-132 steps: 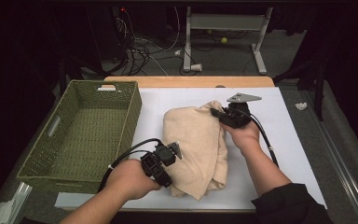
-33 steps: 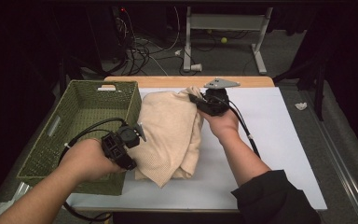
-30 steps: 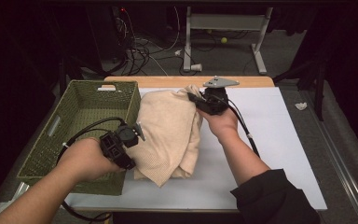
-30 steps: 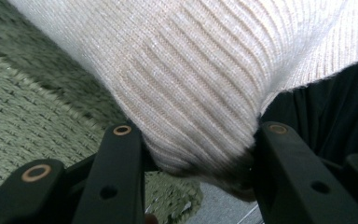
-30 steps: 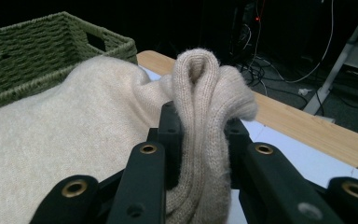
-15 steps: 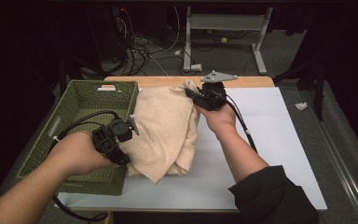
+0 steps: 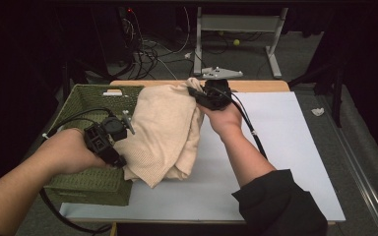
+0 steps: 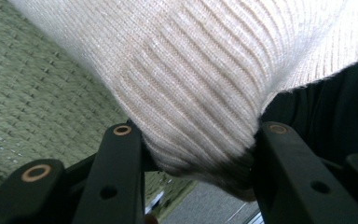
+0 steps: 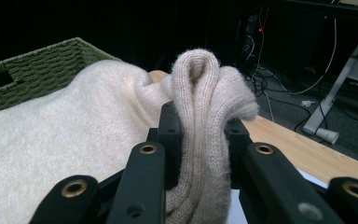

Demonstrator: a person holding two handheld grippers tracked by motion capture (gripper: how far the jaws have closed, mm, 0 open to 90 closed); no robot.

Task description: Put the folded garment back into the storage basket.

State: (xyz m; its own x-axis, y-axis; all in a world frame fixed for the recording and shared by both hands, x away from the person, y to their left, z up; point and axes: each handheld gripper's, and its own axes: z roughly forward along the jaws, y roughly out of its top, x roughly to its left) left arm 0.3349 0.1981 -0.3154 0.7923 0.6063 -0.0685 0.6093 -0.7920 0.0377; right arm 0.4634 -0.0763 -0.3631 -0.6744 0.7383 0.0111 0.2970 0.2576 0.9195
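Both claws are clamped on the folded cream sweater (image 7: 165, 132), the left claw (image 7: 120, 160) pinching its ribbed edge at 8 o'clock and the right claw (image 7: 194, 93) gripping a bunched fold at 1 o'clock. Since a second ago they have carried it up and toward 9 o'clock, so it now hangs partly over the green basket (image 7: 86, 179), its near end above the table (image 7: 275, 162). Lowering it in looks next.

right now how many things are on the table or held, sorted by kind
beige knitted sweater: 1, pinched by both hand-held grippers
green woven basket: 1
white sheet covering the table: 1
hand-held grippers: 2, left hand-held gripper and right hand-held gripper
total: 5
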